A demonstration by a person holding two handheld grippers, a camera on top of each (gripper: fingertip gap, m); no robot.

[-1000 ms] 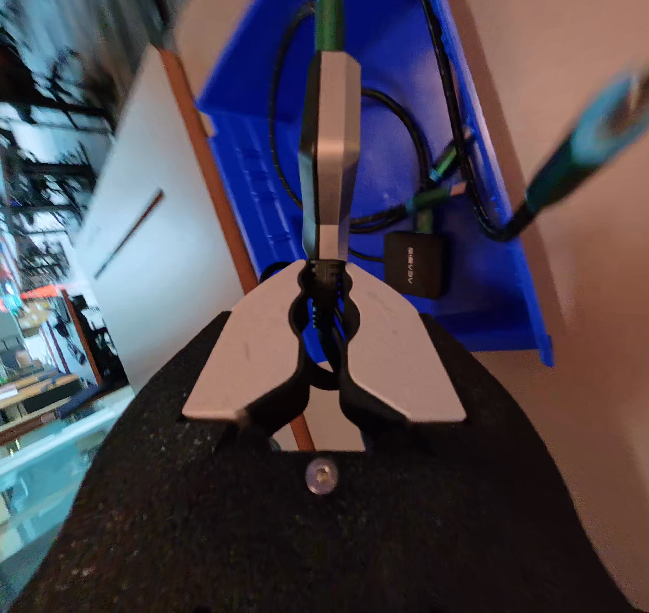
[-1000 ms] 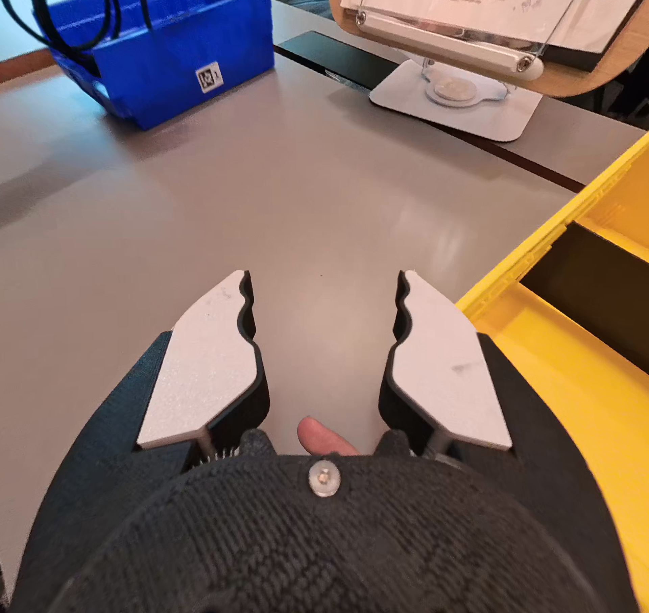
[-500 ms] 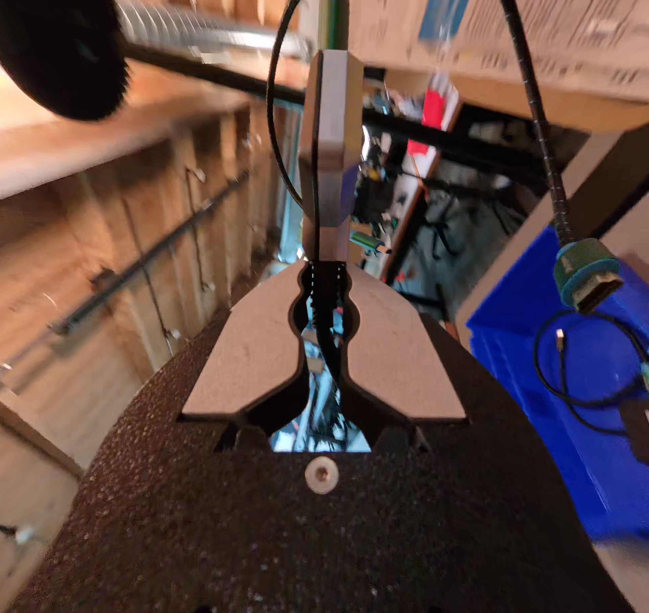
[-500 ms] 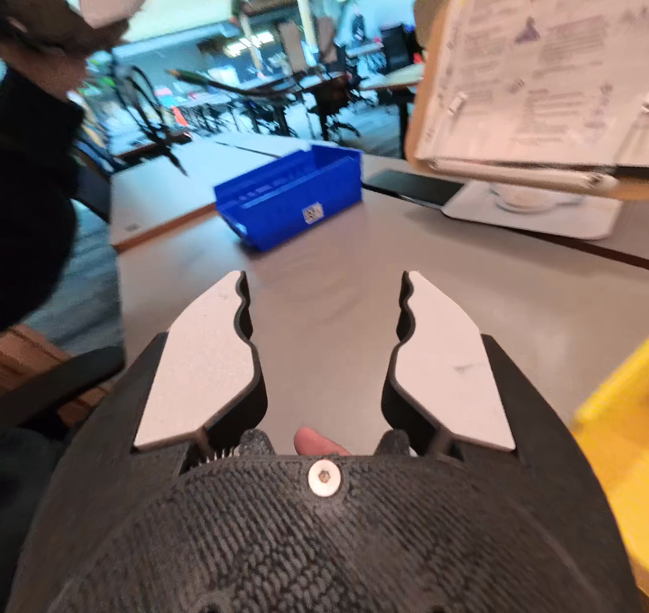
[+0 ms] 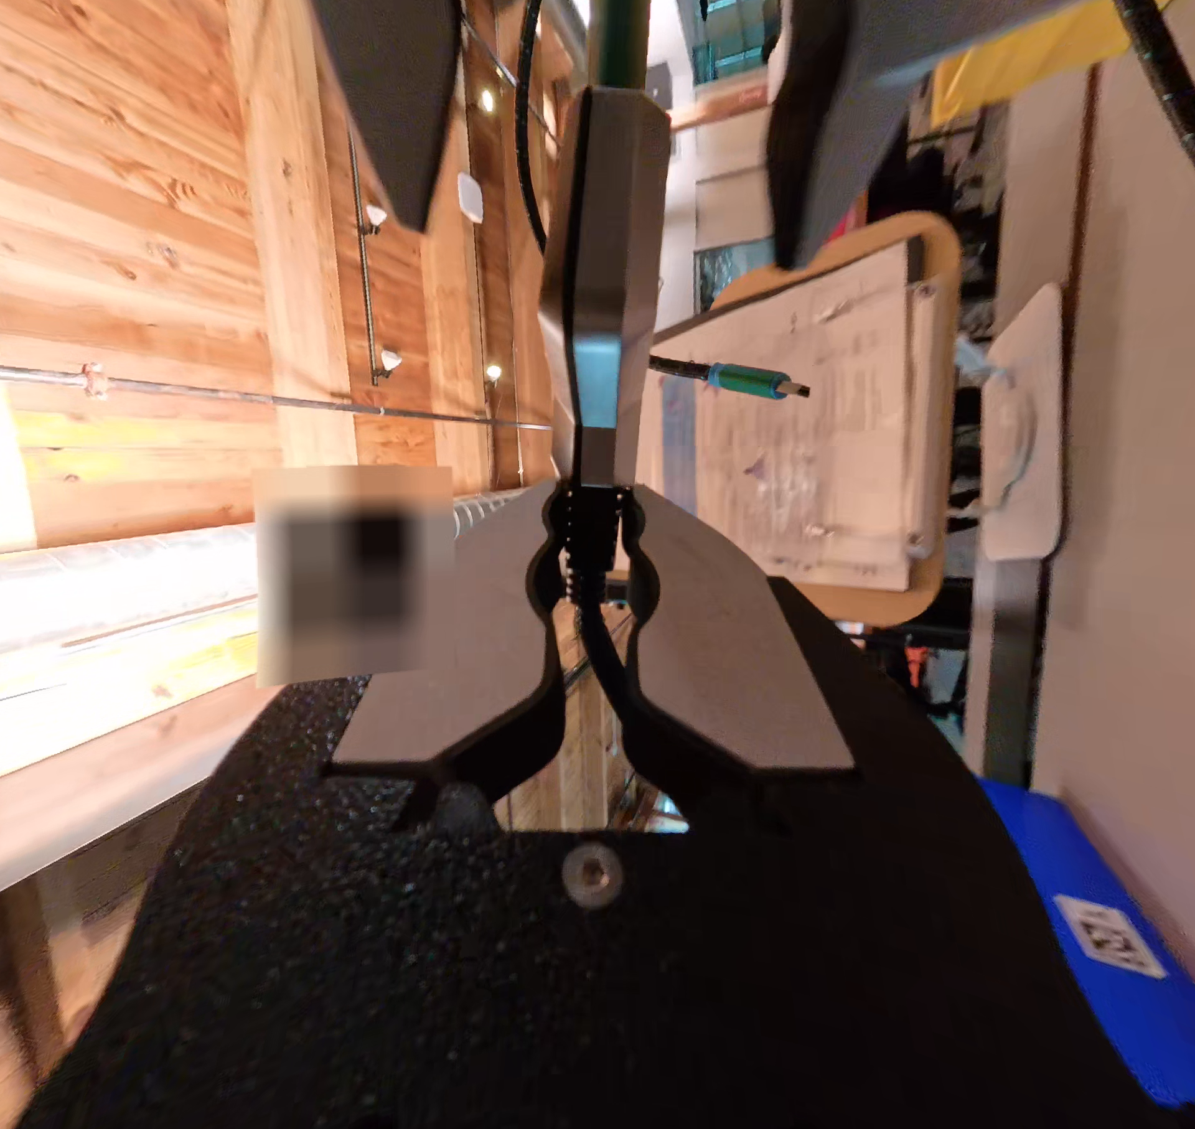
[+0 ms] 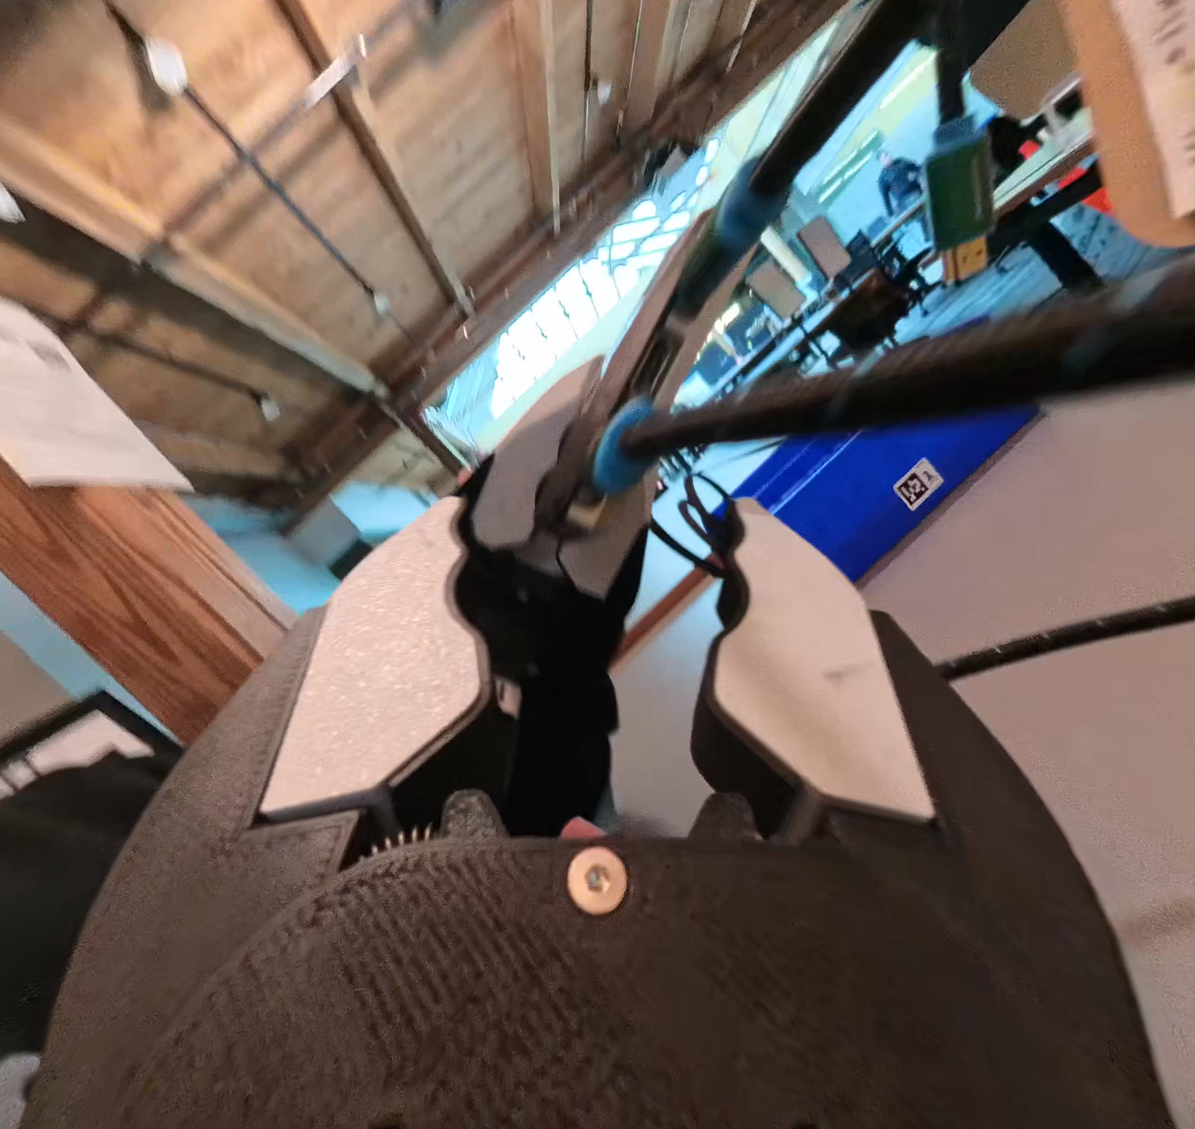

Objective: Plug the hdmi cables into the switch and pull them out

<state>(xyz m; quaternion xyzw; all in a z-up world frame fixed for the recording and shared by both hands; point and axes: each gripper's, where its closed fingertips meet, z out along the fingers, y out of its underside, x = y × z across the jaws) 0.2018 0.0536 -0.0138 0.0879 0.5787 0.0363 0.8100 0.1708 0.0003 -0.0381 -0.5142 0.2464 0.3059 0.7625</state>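
My left gripper [image 5: 595,496] is shut on the black cable boot at the near end of the grey metal switch [image 5: 608,244]. It holds the switch in the air, pointing away from me. A green HDMI plug [image 5: 617,5] sits in the switch's far end. My right gripper [image 6: 598,535] is open and empty, facing the left gripper [image 6: 556,516]. In the left wrist view its fingers [image 5: 381,63] stand on either side of the switch's far half. A loose green HDMI plug [image 6: 960,193] hangs at the upper right. A small green connector [image 5: 756,380] hangs beside the switch.
The blue bin [image 6: 873,496] stands on the grey table [image 6: 1067,548]; it also shows in the left wrist view [image 5: 1099,936]. A black braided cable [image 6: 1067,635] crosses above the table. A wooden document stand [image 5: 840,419] is behind the switch. Wooden beams and ceiling fill the background.
The left gripper has lifted the switch out of the blue bin and swung it up. The right gripper has risen from the table, and its open fingers now flank the switch.
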